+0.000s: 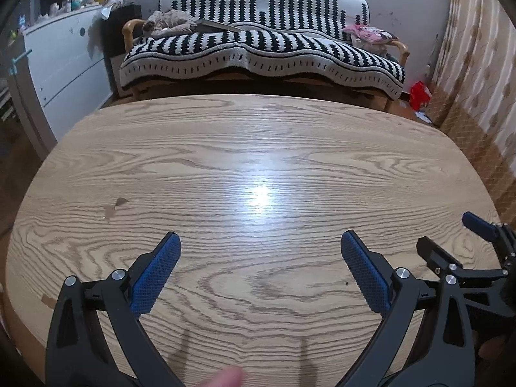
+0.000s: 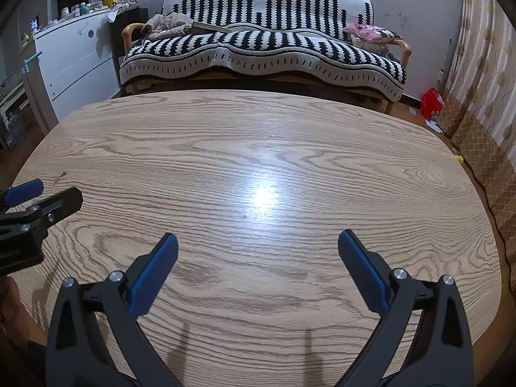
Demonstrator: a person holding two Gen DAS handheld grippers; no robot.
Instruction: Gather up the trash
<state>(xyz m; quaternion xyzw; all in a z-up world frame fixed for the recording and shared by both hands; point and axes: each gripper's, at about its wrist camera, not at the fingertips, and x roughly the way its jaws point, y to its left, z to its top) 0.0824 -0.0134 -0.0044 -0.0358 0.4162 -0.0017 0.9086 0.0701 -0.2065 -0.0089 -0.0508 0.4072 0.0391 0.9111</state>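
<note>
- Left gripper (image 1: pixel 260 242), lower frame: fingers spread wide, holding nothing.
- Wooden table (image 1: pixel 258 167), centre: no trash visible on it.
- Right gripper (image 2: pixel 258 242): likewise wide, empty.
- Judged step: searching; next, locate trash, perhaps the red bag (image 2: pixel 432 101) at right.

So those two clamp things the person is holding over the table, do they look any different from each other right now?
Hardly. The left gripper sits to the left of the right gripper, and each one shows at the edge of the other's camera view. A fingertip shows below the left gripper; none shows below the right gripper. Both are black with blue textured pads, both have their jaws spread wide and hold nothing, and both point across the wooden table toward the striped sofa.
</note>
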